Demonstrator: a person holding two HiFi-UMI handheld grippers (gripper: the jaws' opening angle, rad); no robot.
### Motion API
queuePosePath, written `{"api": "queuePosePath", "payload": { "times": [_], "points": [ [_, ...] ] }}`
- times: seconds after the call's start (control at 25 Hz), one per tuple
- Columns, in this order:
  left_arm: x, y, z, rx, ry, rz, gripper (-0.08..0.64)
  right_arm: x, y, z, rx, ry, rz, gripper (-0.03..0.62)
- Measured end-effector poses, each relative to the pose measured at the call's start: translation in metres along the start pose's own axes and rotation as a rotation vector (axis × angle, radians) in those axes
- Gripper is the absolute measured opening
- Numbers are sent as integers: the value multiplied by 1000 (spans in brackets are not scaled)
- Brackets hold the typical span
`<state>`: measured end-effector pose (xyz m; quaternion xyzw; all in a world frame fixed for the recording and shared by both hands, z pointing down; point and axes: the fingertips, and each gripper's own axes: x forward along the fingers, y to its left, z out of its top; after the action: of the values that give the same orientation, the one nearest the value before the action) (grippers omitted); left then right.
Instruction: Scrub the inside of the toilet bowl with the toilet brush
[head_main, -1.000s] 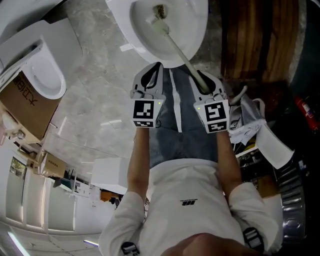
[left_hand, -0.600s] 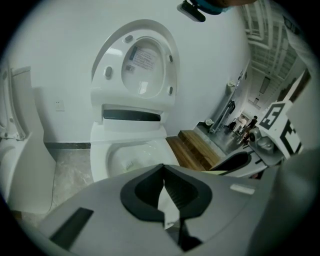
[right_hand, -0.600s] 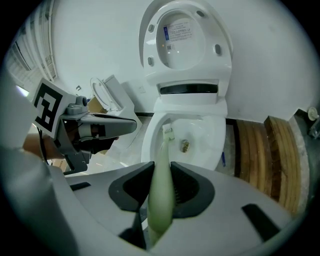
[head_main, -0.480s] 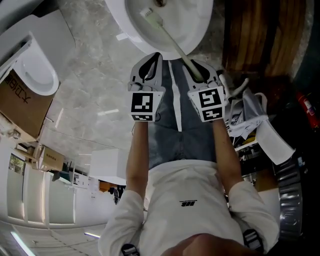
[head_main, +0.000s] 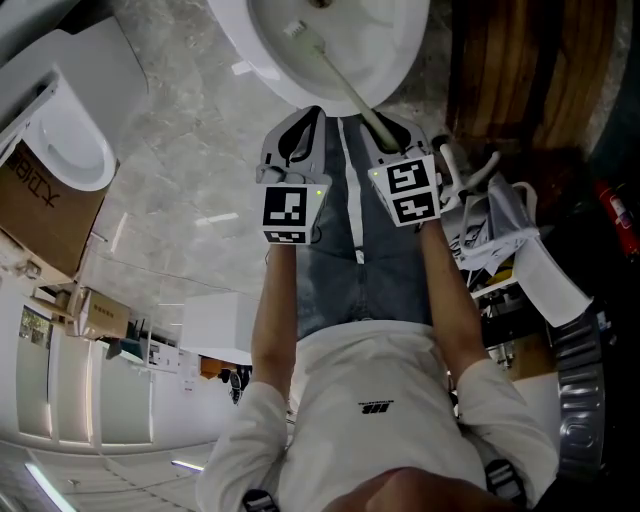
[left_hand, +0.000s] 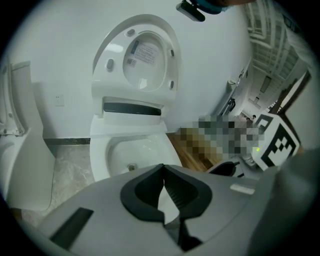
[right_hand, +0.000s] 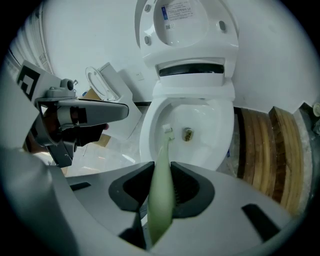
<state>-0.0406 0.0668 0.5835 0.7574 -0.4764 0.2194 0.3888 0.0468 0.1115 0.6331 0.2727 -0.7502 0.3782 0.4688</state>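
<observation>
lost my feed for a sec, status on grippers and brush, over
Right gripper shut on toilet brush handle. Left gripper shut, empty, beside it. Brush head inside toilet bowl, near the drain. Nothing blocking.

Both my forearms reach toward 12 o'clock, side by side. My left claw (head_main: 309, 117) is closed on nothing; my right claw (head_main: 386, 130), at its 3 o'clock, clamps the toilet brush (head_main: 338, 82).

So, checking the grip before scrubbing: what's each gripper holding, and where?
The right gripper is shut on the brush, gripping the handle far from the bristles. The left gripper is shut and empty.
</observation>
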Motion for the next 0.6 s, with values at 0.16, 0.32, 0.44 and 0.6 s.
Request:
{"api": "queuePosePath", "payload": {
  "times": [0.16,0.32,0.44,0.6],
  "points": [
    [2,-2,0,4,6,-9,9,9,2,-4,2,39,18,92],
    [2,-2,-3,1,9,-11,9,15,3,-12,9,68,22,92],
    [2,0,-3,-2,10,-13,9,17,1,-16,7,89,16,92],
    [2,0,-3,-3,12,-18,9,14,-2,-22,-4,116,10,92]
  ]
}}
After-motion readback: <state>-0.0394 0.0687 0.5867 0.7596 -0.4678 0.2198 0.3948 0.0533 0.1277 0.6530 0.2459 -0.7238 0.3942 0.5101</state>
